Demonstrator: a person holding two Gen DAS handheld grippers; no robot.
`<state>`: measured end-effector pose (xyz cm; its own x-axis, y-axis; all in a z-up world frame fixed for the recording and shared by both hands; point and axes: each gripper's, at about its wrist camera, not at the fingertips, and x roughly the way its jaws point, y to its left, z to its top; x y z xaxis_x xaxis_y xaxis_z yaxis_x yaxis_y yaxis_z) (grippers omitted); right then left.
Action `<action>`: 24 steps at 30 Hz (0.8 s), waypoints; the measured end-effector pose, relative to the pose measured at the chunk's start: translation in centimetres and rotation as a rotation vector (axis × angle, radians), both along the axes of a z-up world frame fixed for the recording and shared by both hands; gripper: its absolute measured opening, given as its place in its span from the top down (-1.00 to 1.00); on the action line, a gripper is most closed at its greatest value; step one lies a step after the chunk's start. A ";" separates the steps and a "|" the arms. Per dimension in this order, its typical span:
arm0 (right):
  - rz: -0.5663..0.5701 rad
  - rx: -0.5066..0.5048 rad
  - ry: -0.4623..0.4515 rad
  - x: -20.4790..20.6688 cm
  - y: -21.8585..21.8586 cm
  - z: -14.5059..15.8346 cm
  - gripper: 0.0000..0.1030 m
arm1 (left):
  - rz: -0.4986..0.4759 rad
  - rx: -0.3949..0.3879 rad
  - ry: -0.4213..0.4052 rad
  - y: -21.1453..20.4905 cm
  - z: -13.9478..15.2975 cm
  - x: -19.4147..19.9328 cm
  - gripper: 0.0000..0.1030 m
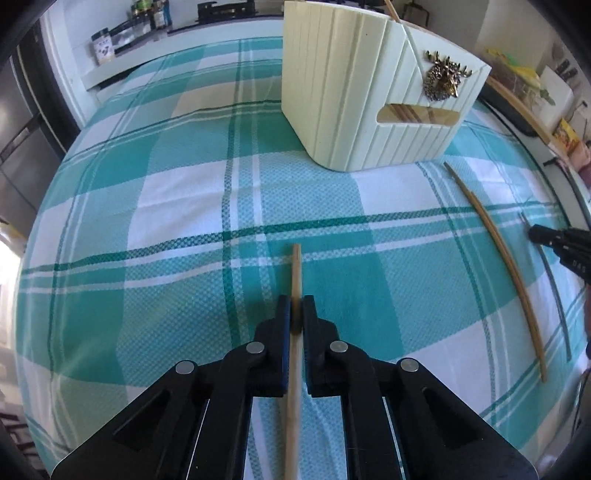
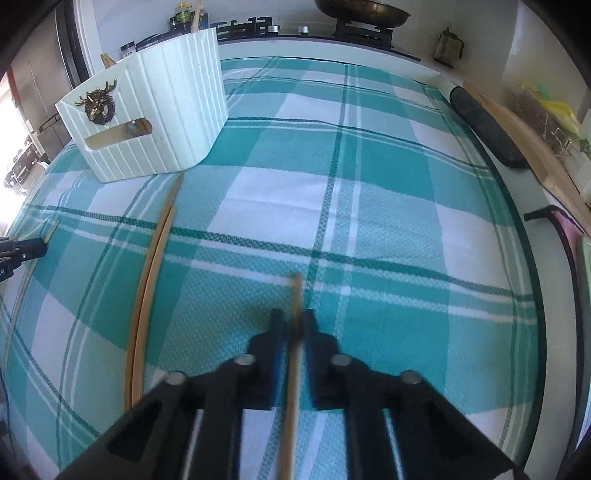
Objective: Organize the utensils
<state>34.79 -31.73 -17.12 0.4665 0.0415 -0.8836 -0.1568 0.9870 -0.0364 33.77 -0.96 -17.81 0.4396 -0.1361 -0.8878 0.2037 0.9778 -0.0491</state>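
Observation:
My left gripper (image 1: 295, 306) is shut on a wooden chopstick (image 1: 296, 273) that points forward above the checked cloth. My right gripper (image 2: 293, 317) is shut on another wooden chopstick (image 2: 296, 295), also pointing forward. A cream ribbed utensil box (image 1: 347, 92) with a gold deer ornament stands ahead on the cloth; it also shows in the right wrist view (image 2: 159, 110). Chopsticks stick out of its top. Two more chopsticks (image 2: 151, 277) lie side by side on the cloth between the grippers, seen in the left wrist view (image 1: 498, 243) too.
A teal and white checked cloth (image 1: 184, 203) covers the table. A stove with a dark pan (image 2: 362, 11) stands behind it. Jars (image 1: 147, 14) line the back counter. A dark pad and a wooden board (image 2: 517, 125) lie along the right edge.

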 end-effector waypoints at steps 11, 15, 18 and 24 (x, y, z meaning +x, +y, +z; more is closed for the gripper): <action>0.042 0.207 -0.256 -6.5 0.3 10.1 0.89 | -0.032 -0.157 -0.297 1.7 10.7 -7.2 0.92; 0.070 0.243 -0.338 -9.9 0.6 13.8 0.89 | -0.044 -0.214 -0.382 2.3 14.1 -9.6 0.92; 0.085 0.252 -0.385 -11.7 1.0 15.7 0.89 | -0.042 -0.253 -0.420 2.7 15.7 -11.1 0.92; 0.105 0.265 -0.487 -13.9 2.1 19.0 0.89 | -0.040 -0.279 -0.480 2.9 18.2 -12.6 0.92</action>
